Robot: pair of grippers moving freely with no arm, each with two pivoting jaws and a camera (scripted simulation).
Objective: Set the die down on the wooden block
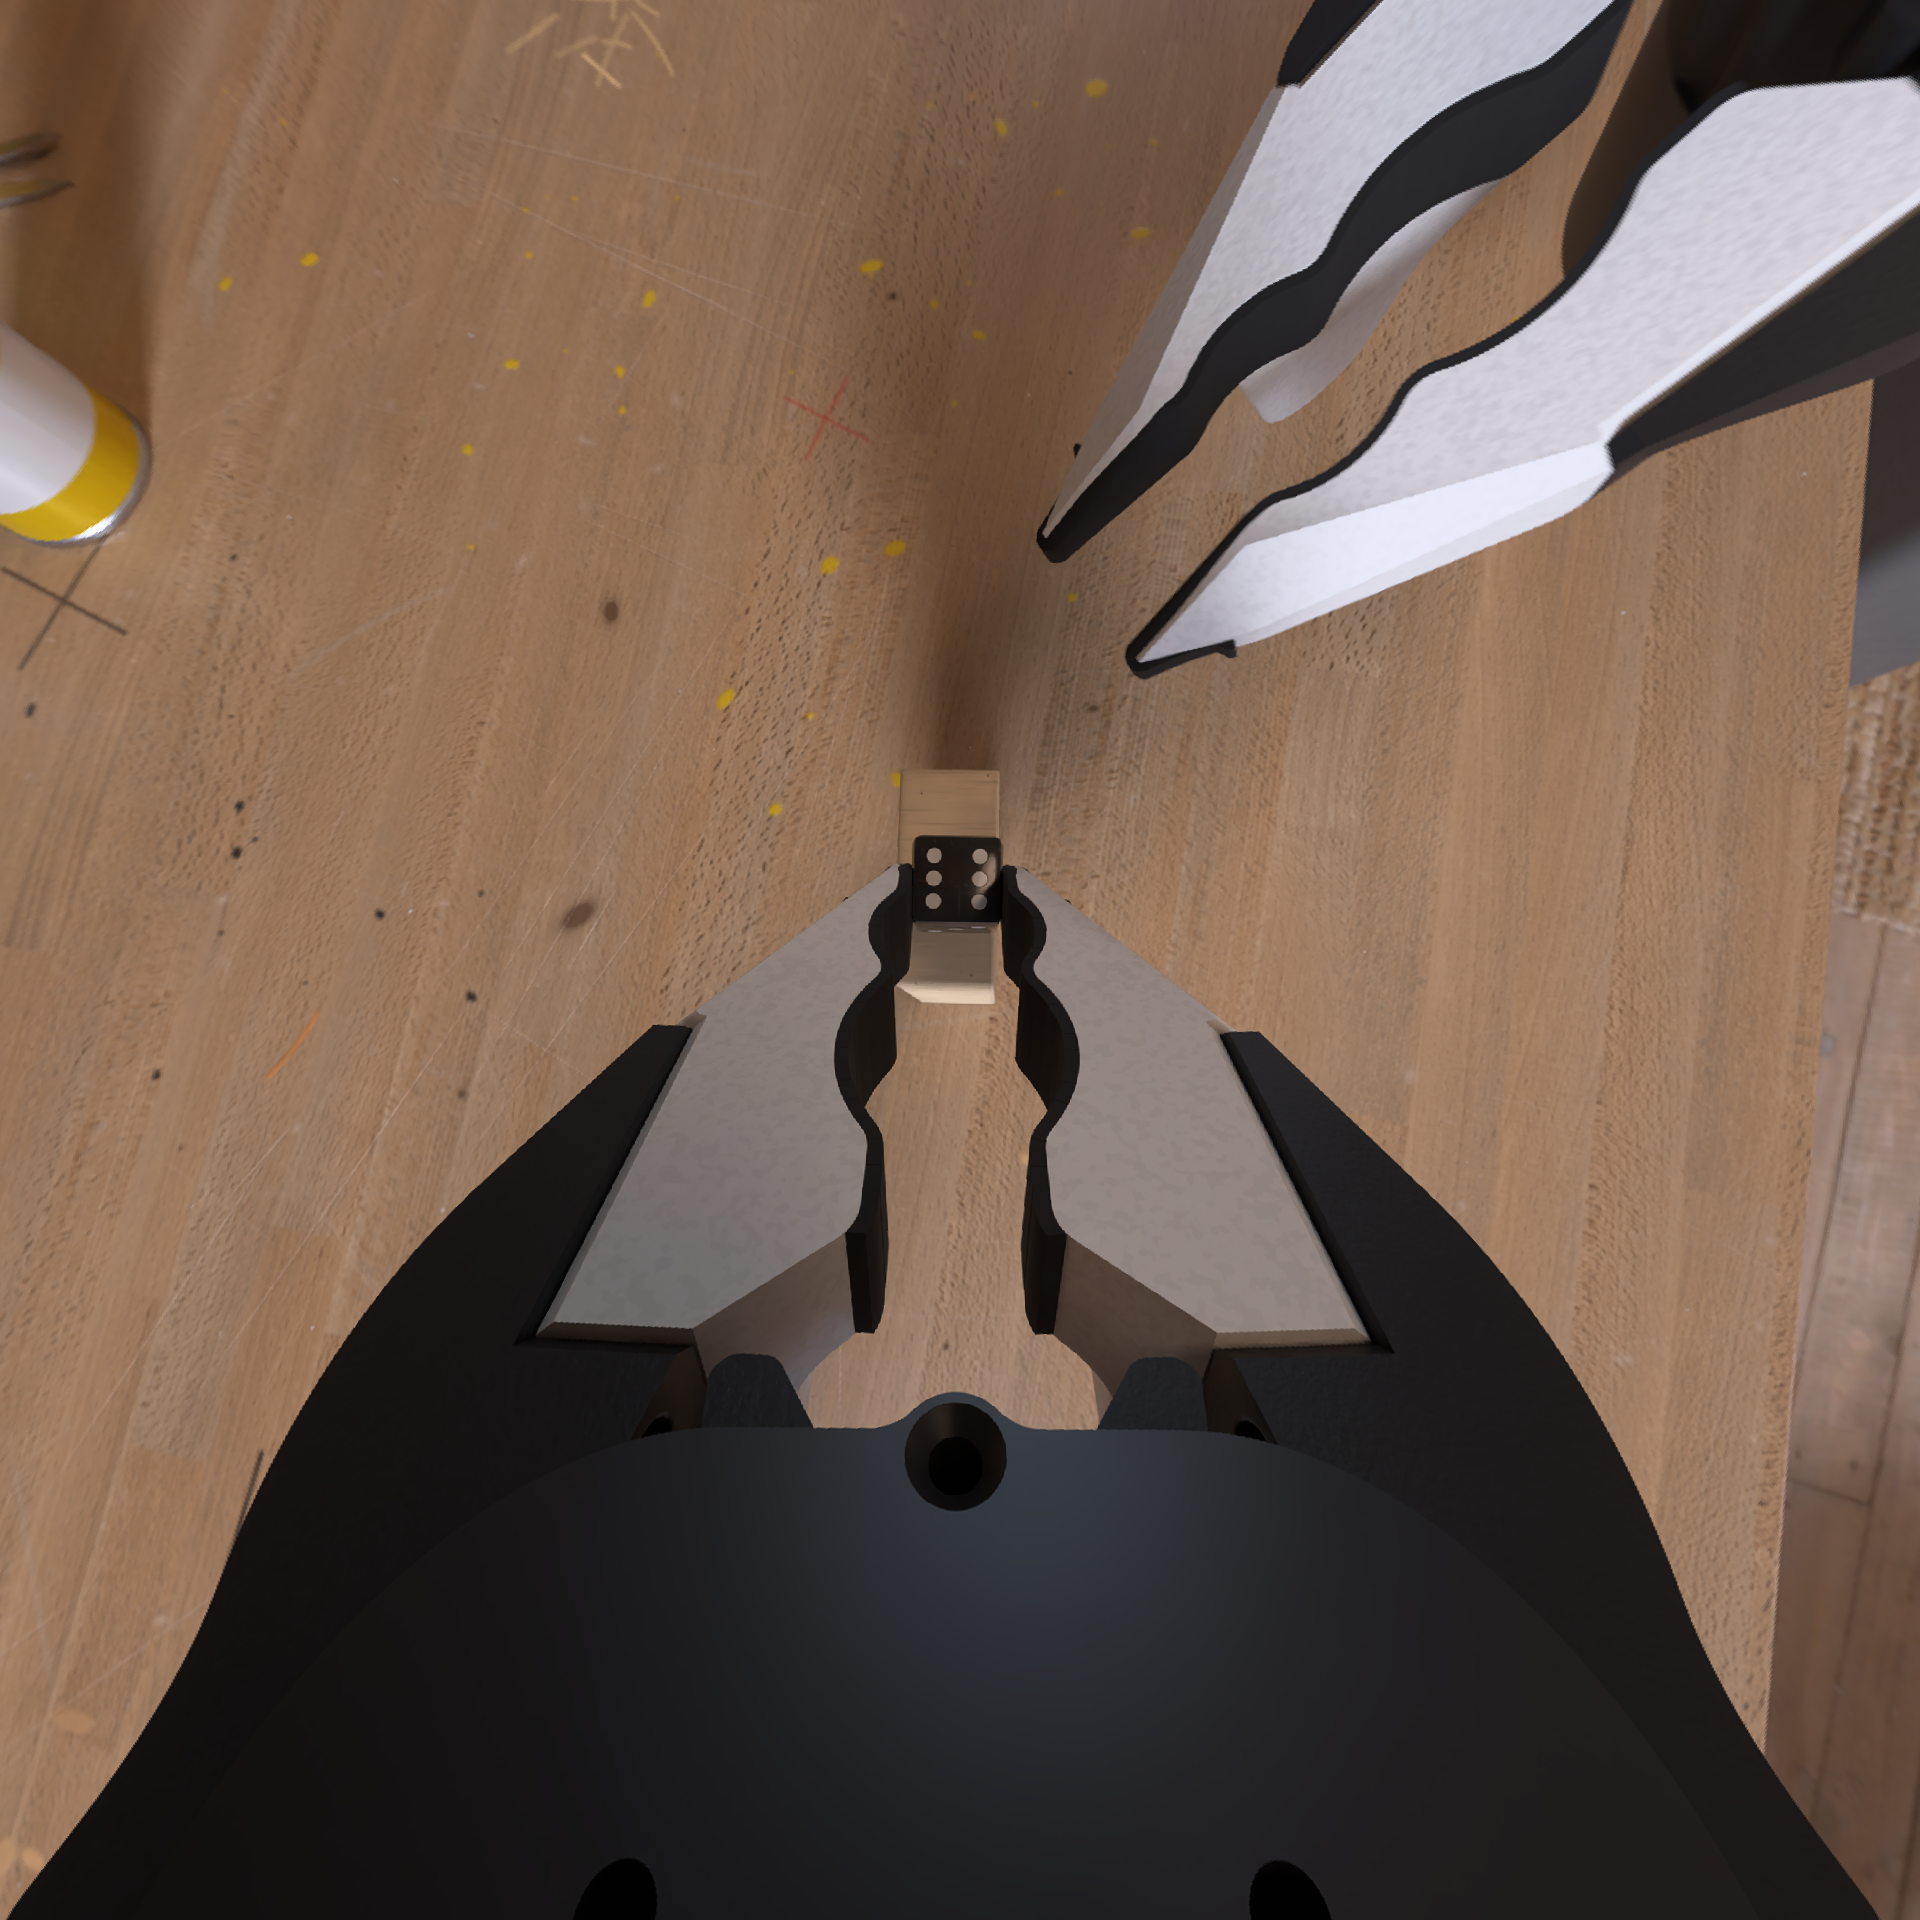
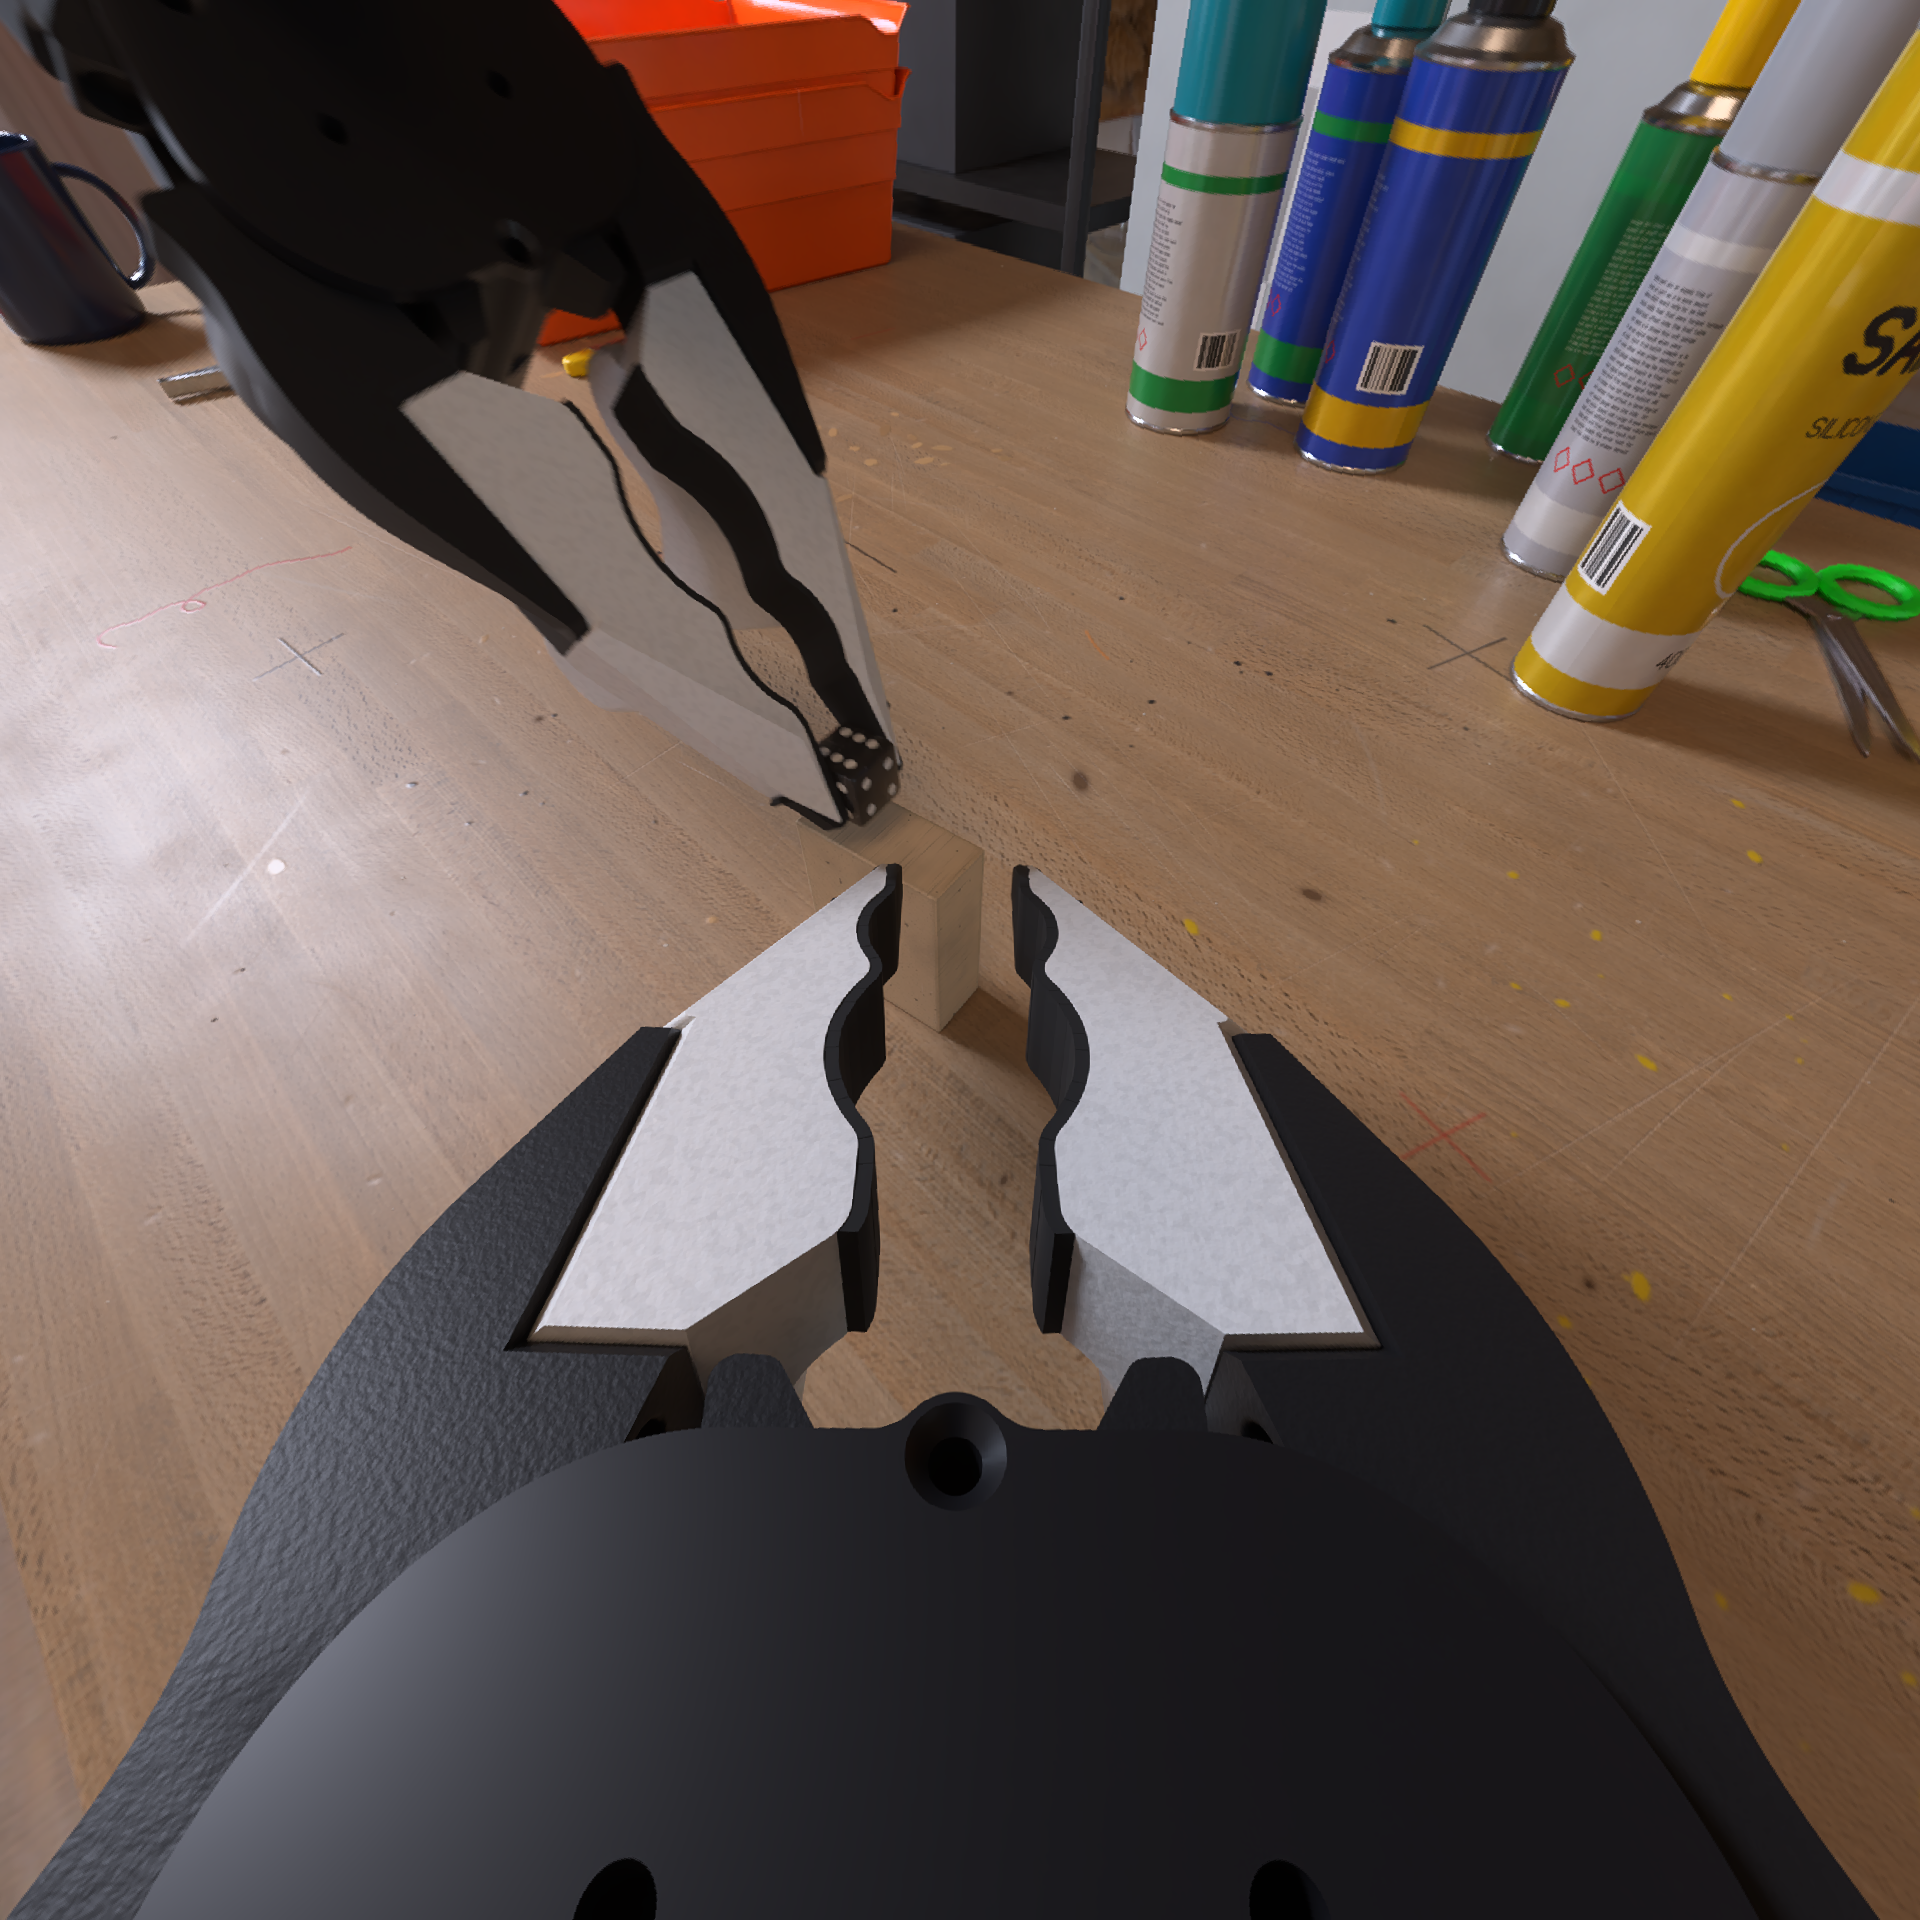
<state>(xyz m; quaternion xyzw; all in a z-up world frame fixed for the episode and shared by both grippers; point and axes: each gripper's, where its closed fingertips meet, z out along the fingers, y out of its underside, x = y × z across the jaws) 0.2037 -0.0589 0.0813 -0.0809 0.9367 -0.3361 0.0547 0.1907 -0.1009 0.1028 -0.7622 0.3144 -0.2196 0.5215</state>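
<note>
A black die [image 1: 956, 878] with white pips is pinched between the fingertips of my left gripper [image 1: 956, 896]. It is over the middle of the top face of a small pale wooden block [image 1: 949, 802] that stands on the workbench. In the right wrist view the die [image 2: 858, 774] sits at or just above the block's top [image 2: 940, 935]; I cannot tell if they touch. My right gripper [image 2: 956, 883] is open and empty, its tips short of the block. It also shows in the left wrist view [image 1: 1096, 608], up and to the right.
Several spray cans [image 2: 1361, 260] stand at the back right, with green-handled scissors [image 2: 1839, 613] beside them. Orange bins [image 2: 790, 135] and a dark mug [image 2: 52, 249] stand at the back left. A white and yellow can [image 1: 62, 447] is at left. The bench edge [image 1: 1860, 935] runs along the right.
</note>
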